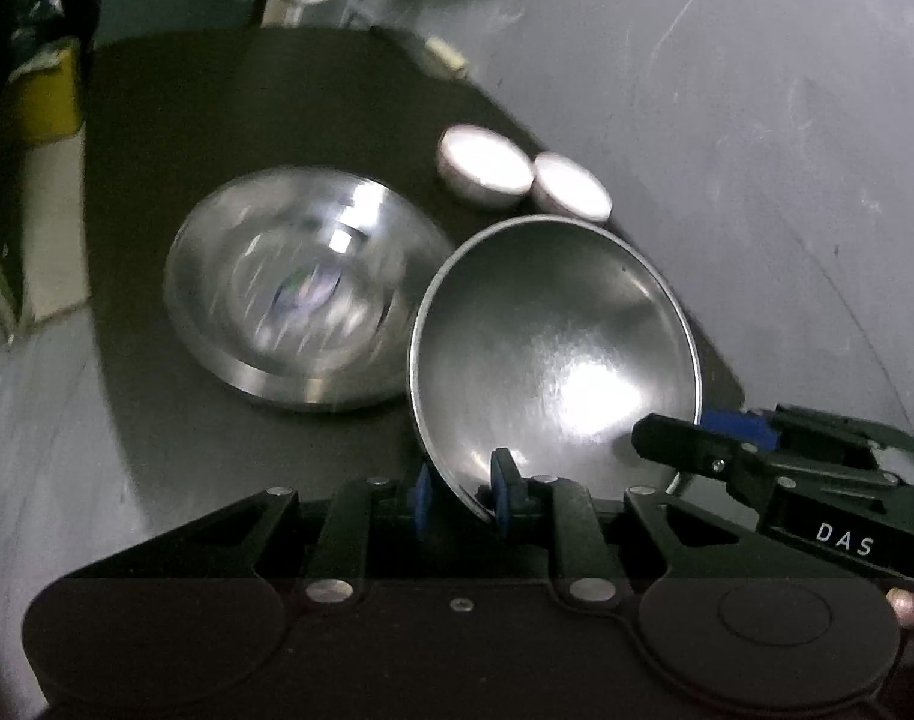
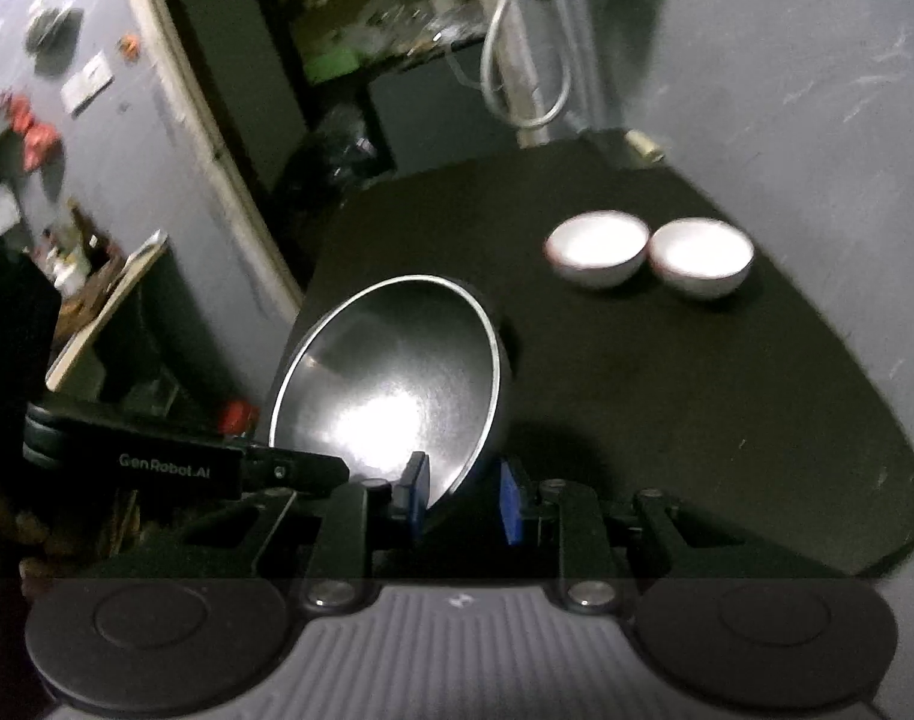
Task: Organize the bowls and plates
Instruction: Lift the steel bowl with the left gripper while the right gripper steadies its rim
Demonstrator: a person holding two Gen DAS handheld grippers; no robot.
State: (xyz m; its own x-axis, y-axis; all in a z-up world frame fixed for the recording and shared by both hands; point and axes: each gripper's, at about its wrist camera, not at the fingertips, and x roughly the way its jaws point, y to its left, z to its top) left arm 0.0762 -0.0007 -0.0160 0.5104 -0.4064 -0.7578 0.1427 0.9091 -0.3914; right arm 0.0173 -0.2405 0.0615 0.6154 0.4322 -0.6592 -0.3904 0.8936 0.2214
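Left gripper (image 1: 460,495) narrow, blue pads clamped on rim of tilted round shiny steel bowl (image 1: 553,348). Right gripper (image 2: 466,495) narrow, pinching opposite rim of same bowl, lifted over near edge of black tabletop (image 2: 697,396). Beyond, blurred round steel plate (image 1: 288,288) flat mid-table, possibly a stack. Two small white ceramic bowls (image 2: 598,249) (image 2: 700,258) side by side near right edge, apparently touching.

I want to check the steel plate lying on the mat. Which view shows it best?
The left wrist view: the plate lies whole, though blurred, on the mat. The right wrist view does not show it.
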